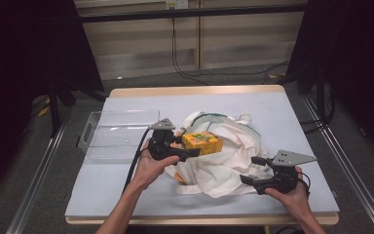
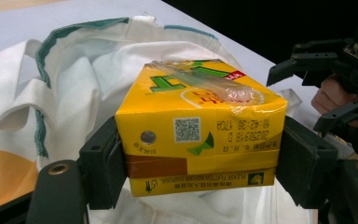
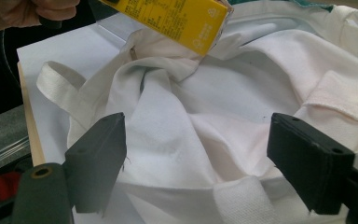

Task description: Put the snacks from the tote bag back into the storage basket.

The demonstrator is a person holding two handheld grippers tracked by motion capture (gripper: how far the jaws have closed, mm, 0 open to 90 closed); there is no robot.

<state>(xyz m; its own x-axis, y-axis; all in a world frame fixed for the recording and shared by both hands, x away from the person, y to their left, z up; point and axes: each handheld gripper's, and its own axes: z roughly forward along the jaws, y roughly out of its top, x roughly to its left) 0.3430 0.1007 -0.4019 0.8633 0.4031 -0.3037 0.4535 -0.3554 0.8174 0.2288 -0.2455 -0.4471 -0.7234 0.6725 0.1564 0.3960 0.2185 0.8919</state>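
A yellow drink carton [image 1: 202,142] with a wrapped straw on top hangs just above a crumpled white tote bag [image 1: 224,165] in the middle of the table. My left gripper [image 1: 187,144] is shut on the carton [image 2: 200,126], its pads [image 2: 105,161] pressing the two narrow ends. At the bag's front right, my right gripper [image 1: 251,169] stands open. In the right gripper view its jaws [image 3: 203,161] straddle folds of the bag [image 3: 191,107] without pressing them. The carton [image 3: 177,16] shows at the top of that view.
A clear plastic tray [image 1: 117,134] lies left of the bag on the blue-grey table mat [image 1: 282,112]. The bag has green trim and an orange patch [image 2: 4,175]. Dark curtains and cables stand beyond the table.
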